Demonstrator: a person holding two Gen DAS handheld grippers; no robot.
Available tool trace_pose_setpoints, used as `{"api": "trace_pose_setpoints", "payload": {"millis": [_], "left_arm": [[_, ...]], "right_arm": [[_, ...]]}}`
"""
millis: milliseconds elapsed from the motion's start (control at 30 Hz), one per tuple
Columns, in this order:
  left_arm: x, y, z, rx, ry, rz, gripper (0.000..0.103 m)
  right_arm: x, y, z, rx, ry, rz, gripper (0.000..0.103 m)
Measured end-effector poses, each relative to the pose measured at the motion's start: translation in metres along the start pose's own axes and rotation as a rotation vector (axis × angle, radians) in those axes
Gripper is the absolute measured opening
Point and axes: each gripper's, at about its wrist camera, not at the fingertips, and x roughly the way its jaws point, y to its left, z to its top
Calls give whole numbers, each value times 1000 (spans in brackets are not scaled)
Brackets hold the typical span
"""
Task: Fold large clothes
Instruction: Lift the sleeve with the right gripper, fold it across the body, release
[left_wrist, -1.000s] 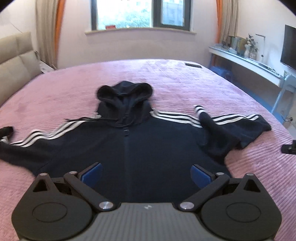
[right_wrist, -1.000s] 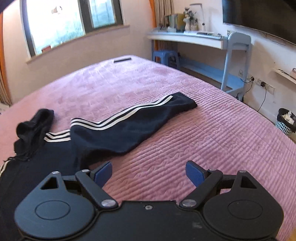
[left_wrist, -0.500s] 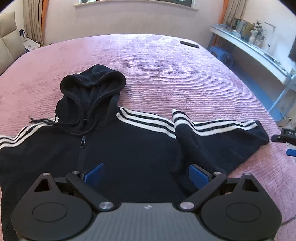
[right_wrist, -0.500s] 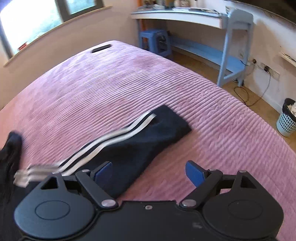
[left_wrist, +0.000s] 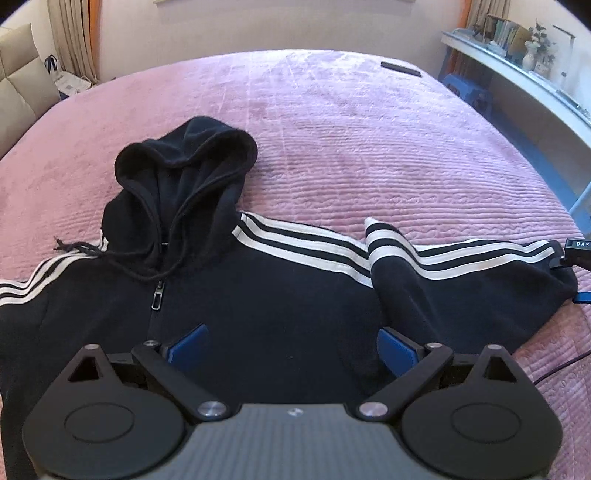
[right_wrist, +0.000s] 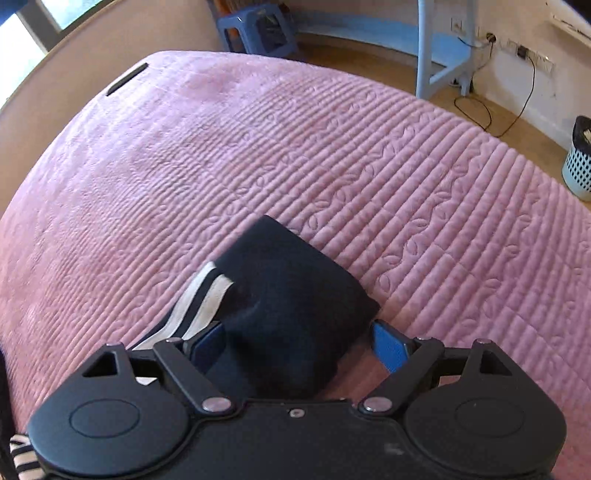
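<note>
Navy fleece, our white-striped zip hoodie (left_wrist: 280, 310) lies flat and unfolded on the pink quilted bedspread (left_wrist: 369, 147), so we hover our left gripper (left_wrist: 291, 347) wide open, holding nothing, while our right gripper (right_wrist: 295, 343) straddles the sleeve cuff (right_wrist: 295, 280), jaws spread and unclosed.

A pink quilted bed (left_wrist: 369, 155) fills the room, blue stool (right_wrist: 258, 29) and pale desk (left_wrist: 517, 85) beyond it.

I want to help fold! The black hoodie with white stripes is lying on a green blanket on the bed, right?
Not quite: the blanket is pink, not green. The left wrist view shows the black hoodie with white stripes lying on it.
</note>
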Motion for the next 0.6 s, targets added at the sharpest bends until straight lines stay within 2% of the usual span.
{"api": "trace_pose_setpoints", "payload": {"millis": [100,167,267,300,333,400,533,600], "left_arm": [[4,-2,1,-3,-7,-7,99],[7,-1,3,-16,-15,-9,99],[12,1,7,-47,-8,-5,99],[12,1,8,-57,-7,-4,99],[12,2,9,-65,-7,-4,99],[12,4,10,-75,-12,-5,97],[9,8,10,-77,-11,-8,93],[7,10,9,-79,-15,-2,93]], "right_arm": [[5,6,3,-16,-26,-14,100],[7,9,4,-27,-44,-20,92],[7,14,2,-60,-79,-24,70],[4,16,1,-76,-91,-12,56],[2,18,0,-91,-102,7,38],[-4,20,-2,-102,-112,44,23],[-34,26,-9,-143,-212,14,19],[-60,20,-10,-144,-308,-54,19]]}}
